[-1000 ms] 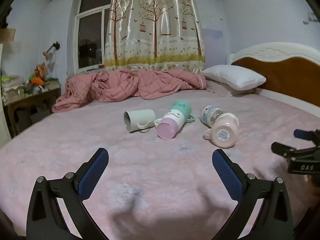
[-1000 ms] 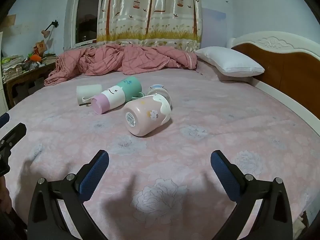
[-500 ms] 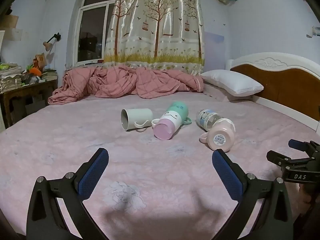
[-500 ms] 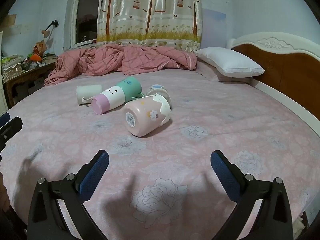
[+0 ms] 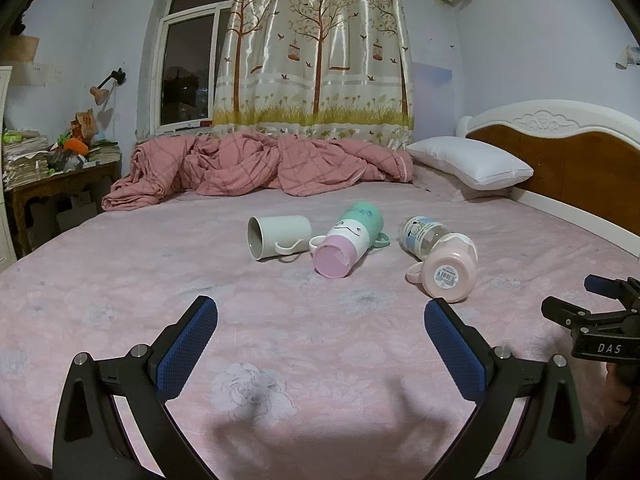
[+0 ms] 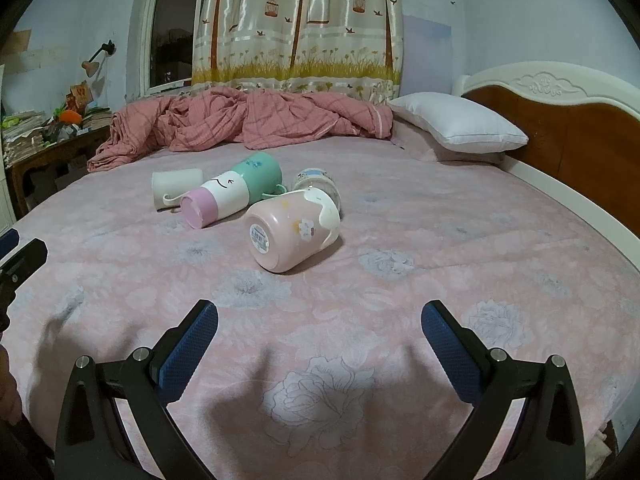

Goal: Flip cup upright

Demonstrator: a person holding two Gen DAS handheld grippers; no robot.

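Note:
Several cups lie on their sides on the pink bed sheet [image 5: 120,280]. A white mug [image 5: 278,237] lies at the left, mouth toward me. A pink, white and green cup [image 5: 347,240] lies beside it. A pale pink mug [image 5: 450,273] with a barcode on its base lies at the right, against a small clear printed cup [image 5: 420,234]. In the right wrist view the pale pink mug [image 6: 290,234] is nearest, ahead of centre. My left gripper [image 5: 320,320] is open and empty, short of the cups. My right gripper [image 6: 319,320] is open and empty.
A crumpled pink quilt [image 5: 256,164] lies along the far side of the bed. A white pillow [image 5: 472,162] and the wooden headboard [image 5: 580,176] are at the right. A cluttered side table [image 5: 52,168] stands at the left.
My left gripper has tilted upward and moved slightly, so the cups sit lower and a little nearer in its view. The right gripper has barely moved. No cup has moved.

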